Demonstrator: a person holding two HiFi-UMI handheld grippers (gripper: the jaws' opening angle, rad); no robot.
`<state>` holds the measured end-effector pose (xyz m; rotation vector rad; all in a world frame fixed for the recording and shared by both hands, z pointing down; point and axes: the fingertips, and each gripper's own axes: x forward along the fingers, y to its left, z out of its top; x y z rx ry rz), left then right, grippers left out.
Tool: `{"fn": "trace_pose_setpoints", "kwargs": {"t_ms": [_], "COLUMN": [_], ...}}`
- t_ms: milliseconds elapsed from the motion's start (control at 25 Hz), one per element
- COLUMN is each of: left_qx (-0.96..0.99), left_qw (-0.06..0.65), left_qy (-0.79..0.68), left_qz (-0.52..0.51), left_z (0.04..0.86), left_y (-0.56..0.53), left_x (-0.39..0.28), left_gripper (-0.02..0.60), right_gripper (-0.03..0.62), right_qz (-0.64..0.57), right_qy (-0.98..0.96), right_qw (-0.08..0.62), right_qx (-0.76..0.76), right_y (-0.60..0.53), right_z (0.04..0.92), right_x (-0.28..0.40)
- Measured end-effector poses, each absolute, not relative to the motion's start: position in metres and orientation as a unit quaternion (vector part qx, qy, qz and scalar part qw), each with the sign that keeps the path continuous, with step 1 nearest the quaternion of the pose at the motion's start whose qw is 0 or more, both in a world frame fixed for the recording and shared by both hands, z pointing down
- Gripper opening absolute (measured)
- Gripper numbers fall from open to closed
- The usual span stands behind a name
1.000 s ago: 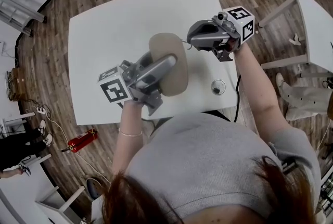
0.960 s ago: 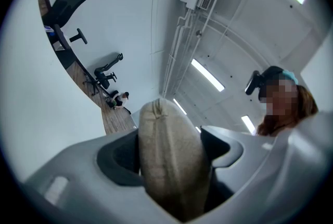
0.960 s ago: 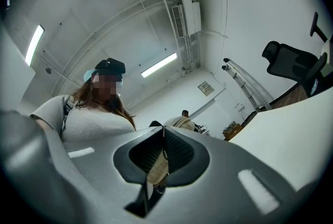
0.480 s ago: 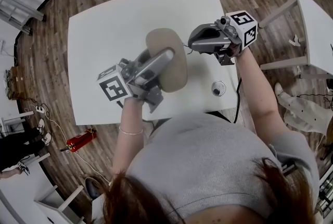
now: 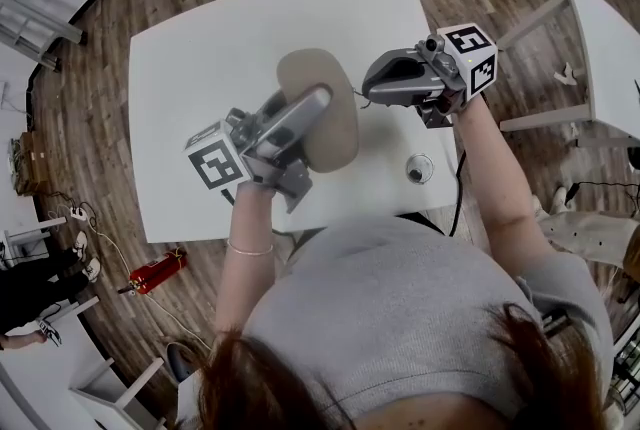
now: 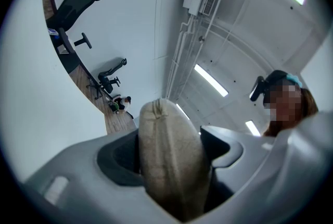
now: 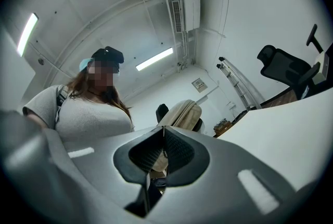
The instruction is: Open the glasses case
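Clamped across the middle of the glasses case (image 5: 318,78) with the left gripper (image 5: 305,113), lifted clear with the worktop (image 5: 200,48) below the case. Shut tight on the right gripper (image 5: 366,90), just beside the case's edge; unclear whether pinching anything. Probably light, fabric-skinned over a stiff shell, grippy. Best taken at the edge seam.

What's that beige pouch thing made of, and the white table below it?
The glasses case looks like soft beige fabric, perhaps felt or suede-like: its surface is matte and fuzzy, and a stitched seam runs along its edge. The table looks like smooth white laminate or painted board, matte with no visible grain. Which of the two, I can't tell.
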<state>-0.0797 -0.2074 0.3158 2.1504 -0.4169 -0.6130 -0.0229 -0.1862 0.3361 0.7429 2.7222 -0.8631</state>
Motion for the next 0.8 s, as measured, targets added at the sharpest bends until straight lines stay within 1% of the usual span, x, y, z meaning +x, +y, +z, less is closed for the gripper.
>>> {"fn": "trace_pose_setpoints", "kwargs": {"t_ms": [800], "left_qx": [0.847], "left_qw": [0.432], "left_qy": [-0.182], "left_qz": [-0.248], "left_z": [0.317], "left_y": [-0.218], "left_x": [-0.08], "left_gripper": [0.337], "right_gripper": [0.011], "right_qz": [-0.277], "right_qy": [0.929], "right_qw": [0.055], "right_qx": [0.239], "right_y": [-0.166], "right_z": [0.349], "right_x": [-0.018]}}
